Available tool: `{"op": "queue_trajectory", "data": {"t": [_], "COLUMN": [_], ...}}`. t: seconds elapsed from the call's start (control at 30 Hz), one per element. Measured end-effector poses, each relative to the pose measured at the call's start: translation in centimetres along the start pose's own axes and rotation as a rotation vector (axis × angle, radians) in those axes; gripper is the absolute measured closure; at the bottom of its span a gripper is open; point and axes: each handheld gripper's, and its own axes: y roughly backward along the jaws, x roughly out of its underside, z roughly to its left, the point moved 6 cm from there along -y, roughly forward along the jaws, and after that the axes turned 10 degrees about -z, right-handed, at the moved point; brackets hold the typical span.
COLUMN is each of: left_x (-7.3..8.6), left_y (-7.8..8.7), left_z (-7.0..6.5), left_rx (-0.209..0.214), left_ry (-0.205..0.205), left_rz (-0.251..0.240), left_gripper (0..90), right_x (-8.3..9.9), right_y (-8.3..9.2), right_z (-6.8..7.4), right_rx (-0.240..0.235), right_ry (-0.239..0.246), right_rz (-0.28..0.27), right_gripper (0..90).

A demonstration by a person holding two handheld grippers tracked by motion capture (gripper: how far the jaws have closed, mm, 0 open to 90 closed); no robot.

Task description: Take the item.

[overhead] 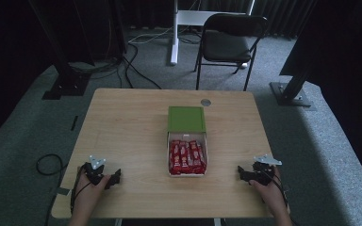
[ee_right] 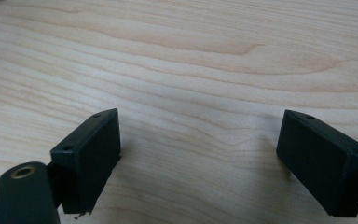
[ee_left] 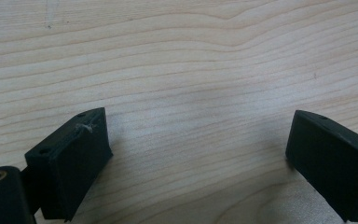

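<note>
Left gripper [overhead: 116,178] and right gripper [overhead: 241,172] rest at the table's [overhead: 122,127] near edge, at 7 and 5 o'clock from the box [overhead: 187,168], each with jaws spread wide over bare wood and holding nothing. The open white box of red snack bars [overhead: 186,157] sits mid-table, its green lid [overhead: 186,118] flipped back toward 12 o'clock. Its long axis runs 12 to 6; the right gripper looks slightly nearer, with the box at about its 10 o'clock.
</note>
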Motion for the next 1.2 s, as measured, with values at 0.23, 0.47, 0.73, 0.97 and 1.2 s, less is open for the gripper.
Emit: {"op": "queue_trajectory", "data": {"t": [0.23, 0.47, 0.73, 0.97, 1.2], "left_x": [0.0, 0.0, 0.0, 0.0, 0.0], "left_y": [-0.1, -0.1, -0.1, -0.1, -0.1], "left_z": [-0.1, -0.1, -0.1, -0.1, -0.2], "left_rx": [0.011, 0.011, 0.011, 0.011, 0.011], "left_ry": [-0.006, -0.006, -0.006, -0.006, -0.004], "left_rz": [0.007, 0.007, 0.007, 0.007, 0.005], "left_gripper": [3.5, 3.5, 3.5, 3.5, 3.5], "right_x": [-0.1, -0.9, -2.8, -4.8, -6.8], "right_y": [0.1, 0.6, 1.4, 2.1, 3.0], "right_z": [0.6, 0.8, 2.0, 3.1, 4.1], "right_rx": [0.006, 0.007, -0.011, -0.019, -0.014], "right_ry": [0.005, -0.009, -0.009, -0.012, -0.015], "right_rz": [0.017, 0.005, -0.032, -0.063, -0.096], "right_gripper": [12.8, 12.7, 12.8, 12.7, 12.8]}}
